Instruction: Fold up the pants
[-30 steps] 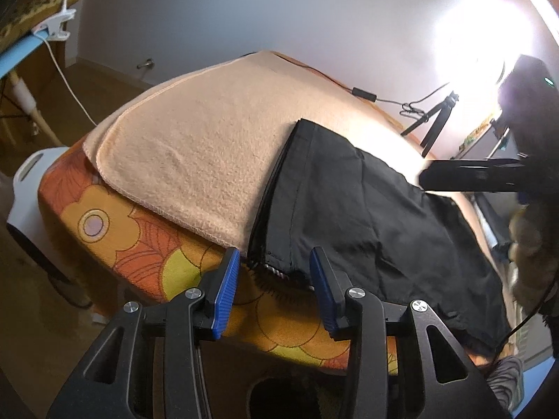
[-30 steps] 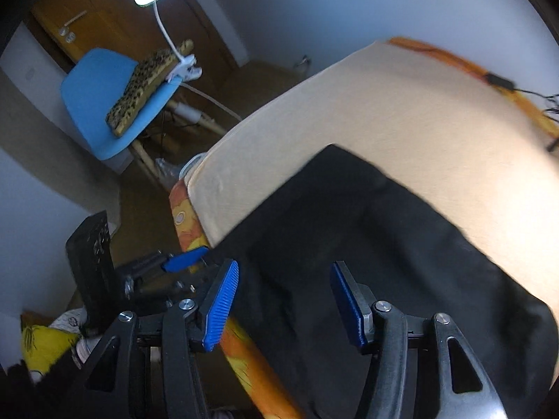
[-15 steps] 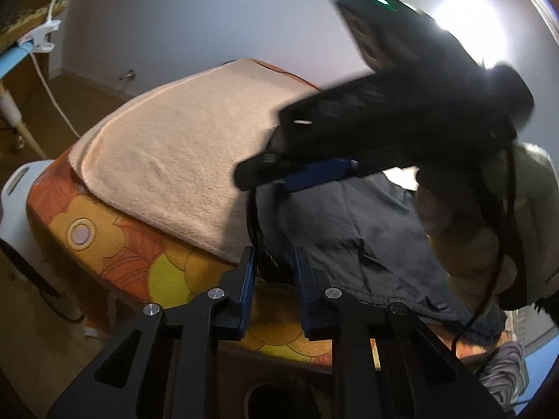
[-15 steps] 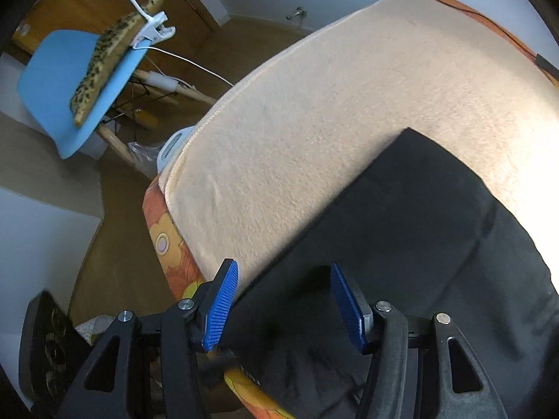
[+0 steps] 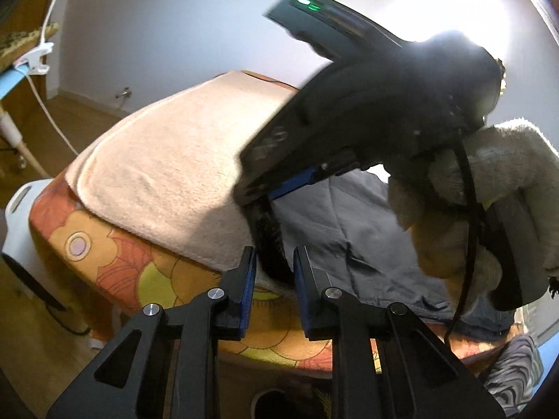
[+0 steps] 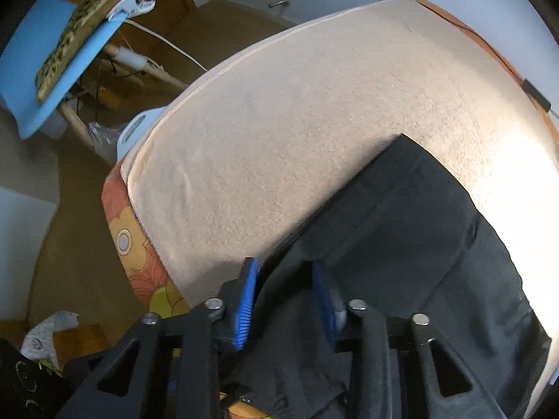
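Observation:
Dark pants lie on a cream towel over a bed with a flowered orange cover. My left gripper is shut on the near corner of the pants at the bed's edge. In the left wrist view the right gripper's body hangs over the pants' left edge. In the right wrist view the pants fill the lower right, and my right gripper has closed on a raised fold of their edge.
A blue chair with a leopard-print cushion and a clipped lamp stands left of the bed. A white appliance sits on the floor by the bed's corner. A bright lamp glares at upper right.
Both grippers went from open to closed on the pants' edge. The right gripper swung in from the right, over the pants, to their left edge near my left gripper.

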The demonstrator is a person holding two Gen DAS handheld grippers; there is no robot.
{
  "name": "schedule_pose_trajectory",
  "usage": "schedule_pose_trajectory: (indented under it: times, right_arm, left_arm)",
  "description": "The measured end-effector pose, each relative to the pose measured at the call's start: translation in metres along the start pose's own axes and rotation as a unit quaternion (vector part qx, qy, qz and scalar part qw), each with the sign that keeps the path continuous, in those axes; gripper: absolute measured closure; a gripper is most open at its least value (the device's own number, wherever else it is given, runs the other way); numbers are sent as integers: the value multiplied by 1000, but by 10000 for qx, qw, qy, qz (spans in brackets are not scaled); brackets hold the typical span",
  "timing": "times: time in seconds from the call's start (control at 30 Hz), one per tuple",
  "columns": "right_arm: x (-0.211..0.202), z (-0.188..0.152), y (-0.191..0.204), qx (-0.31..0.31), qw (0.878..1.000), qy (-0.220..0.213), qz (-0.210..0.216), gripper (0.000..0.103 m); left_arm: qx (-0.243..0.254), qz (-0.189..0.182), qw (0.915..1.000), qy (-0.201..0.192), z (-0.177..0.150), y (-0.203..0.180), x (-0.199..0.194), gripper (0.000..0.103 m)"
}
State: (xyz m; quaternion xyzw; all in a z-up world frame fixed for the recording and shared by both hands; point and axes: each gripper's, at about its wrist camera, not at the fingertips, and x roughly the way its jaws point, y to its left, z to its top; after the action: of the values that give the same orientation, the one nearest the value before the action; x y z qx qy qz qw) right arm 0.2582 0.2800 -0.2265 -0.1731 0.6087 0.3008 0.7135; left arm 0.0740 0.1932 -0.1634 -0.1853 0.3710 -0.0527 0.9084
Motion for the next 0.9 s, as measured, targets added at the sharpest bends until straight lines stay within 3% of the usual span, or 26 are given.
schedule_pose_trajectory:
  times: [0.07, 0.23, 0.3, 0.37, 0.43, 0.47, 0.5, 0.53, 0.73, 0.9]
  right_arm:
    - [-1, -2, -8, 143, 9997, -14, 182, 81]
    - [-3, -7, -14, 256, 9990, -58, 365, 86]
    - [-4, -8, -17, 312, 9984, -54, 461, 87]
    - [-4, -8, -19, 329, 9978, -23, 582, 87]
    - [-6, -9, -21, 221, 9976, 46, 660, 82]
    - [-8, -9, -22, 181, 9976, 66, 669, 75]
    - [-11, -7, -25, 177, 9973, 32, 719, 62]
    - [-14, -6, -27, 188, 9972, -2, 720, 59]
    - [-27, 7, -46, 375, 9969, -16, 686, 47]
    - [-34, 15, -42, 102, 9991, 31, 422, 44]
  left_arm:
    - [-88, 47, 9999, 72, 0, 1, 4, 59]
    - [-265, 106, 9996, 45, 9, 6, 16, 56]
    - [-310, 141, 9994, 59, 15, 7, 22, 58]
    - [-328, 67, 9994, 61, 18, 8, 29, 95]
    - [-325, 20, 9995, 23, 20, 8, 32, 94]
    - [-262, 4, 9996, -59, 21, 7, 31, 95]
    - [-208, -21, 9997, -107, 22, 5, 30, 95]
    - [-165, -39, 9997, -162, 27, 4, 30, 95]
    - [173, -207, 9990, -346, 33, -16, 23, 95]
    - [456, -305, 9977, -406, 39, -33, 22, 95]
